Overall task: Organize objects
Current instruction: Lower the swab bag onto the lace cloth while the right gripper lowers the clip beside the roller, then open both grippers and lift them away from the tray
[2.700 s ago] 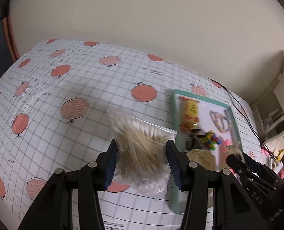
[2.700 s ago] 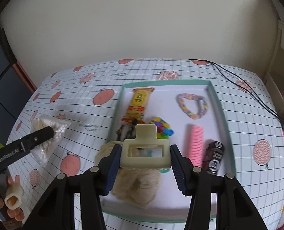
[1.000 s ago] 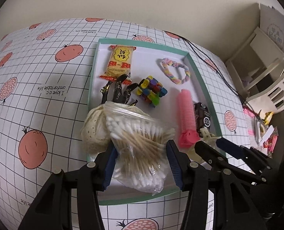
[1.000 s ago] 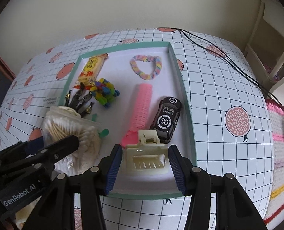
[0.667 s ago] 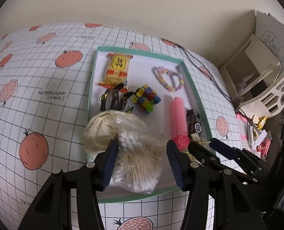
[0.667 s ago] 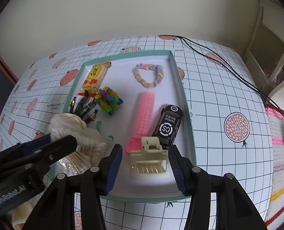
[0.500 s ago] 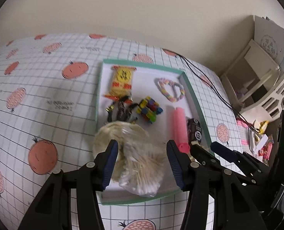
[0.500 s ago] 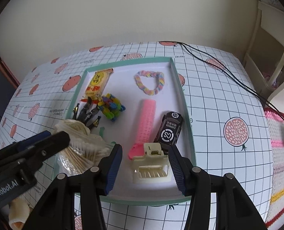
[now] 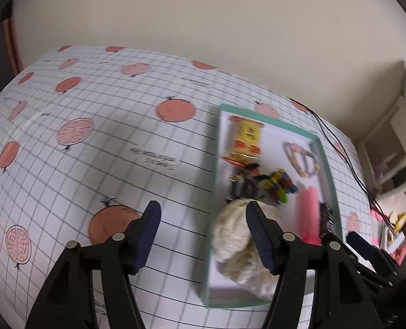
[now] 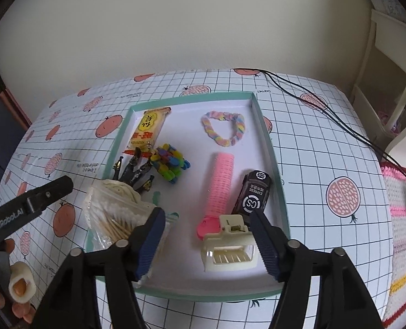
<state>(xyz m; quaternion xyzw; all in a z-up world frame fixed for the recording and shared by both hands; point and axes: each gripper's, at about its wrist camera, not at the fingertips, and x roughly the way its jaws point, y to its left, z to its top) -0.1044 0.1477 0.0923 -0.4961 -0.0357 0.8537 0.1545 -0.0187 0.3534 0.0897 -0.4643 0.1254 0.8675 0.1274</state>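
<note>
A green-rimmed white tray (image 10: 268,148) lies on the fruit-print cloth. My right gripper (image 10: 207,222) hangs open over its near end. A cream hair claw (image 10: 229,249) lies loose on the tray floor beside the right finger. A clear bag of cotton swabs (image 10: 115,213) rests in the near left corner, partly on a cream knitted piece (image 9: 230,227). My left gripper (image 9: 203,219) is open and empty, over the cloth at the tray's left rim (image 9: 230,304). The bag (image 9: 253,274) lies just beyond its right finger.
The tray also holds a yellow snack packet (image 10: 148,128), black clips (image 10: 133,171), a colourful block toy (image 10: 170,166), a pastel braided loop (image 10: 225,131), a pink hair roller (image 10: 220,186) and a black toy car (image 10: 253,194). Black cables (image 10: 326,109) cross the cloth at the right.
Both grippers carried their loads into the tray and let go. The left dropped the swab bag and drew back left; the right opened off the hair claw.
</note>
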